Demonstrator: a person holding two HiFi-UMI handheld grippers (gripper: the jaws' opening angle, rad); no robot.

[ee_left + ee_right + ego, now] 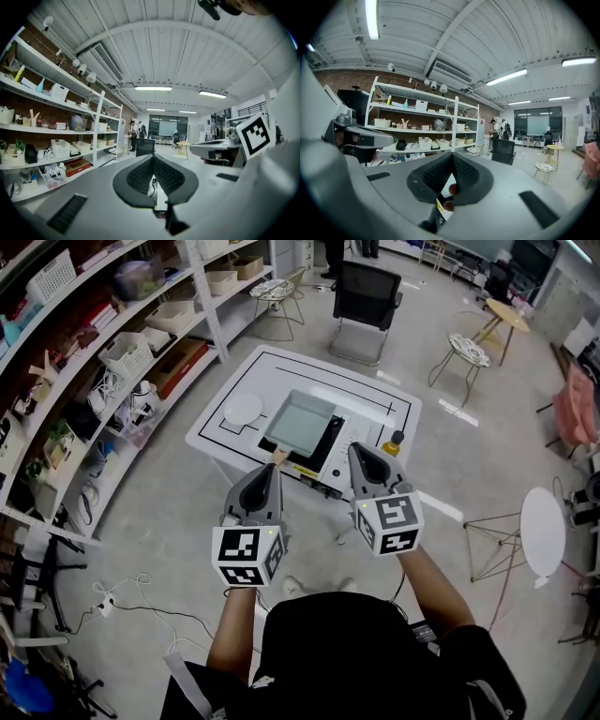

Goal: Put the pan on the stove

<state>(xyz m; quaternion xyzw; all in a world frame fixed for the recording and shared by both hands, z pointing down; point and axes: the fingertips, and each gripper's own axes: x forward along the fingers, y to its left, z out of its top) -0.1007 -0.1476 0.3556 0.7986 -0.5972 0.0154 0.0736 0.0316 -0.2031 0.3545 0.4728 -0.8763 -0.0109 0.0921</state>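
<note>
Item: left gripper (272, 469), held in the person's left hand; jaws closed tip to tip, nothing between them, as the left gripper view (153, 157) shows; marker cube (247, 555) at its rear.

Item: right gripper (359, 449), held in the person's right hand; jaws likewise together at the tips and empty in the right gripper view (452, 155); marker cube (389, 523) at its rear.

Item: pan (300, 420), square, pale grey-green; sits on the stove (330, 433), a black unit near the middle of the table; its wooden handle (278, 455) points toward the person; the left gripper's tip appears just short of the handle's end in the head view, contact not visible.

Item: table (375, 395), white, marked with a black outline.

Item: plate (243, 410), white, round; on the table left of the pan, apart from it.

Item: bottle (394, 442), yellow contents, dark cap; upright at the table's right side, beside the right gripper's tip in the head view.

Item: shelving (112, 343), white, along the left wall; holds baskets and small goods.

Item: chair (366, 296), black, beyond the table.
</note>
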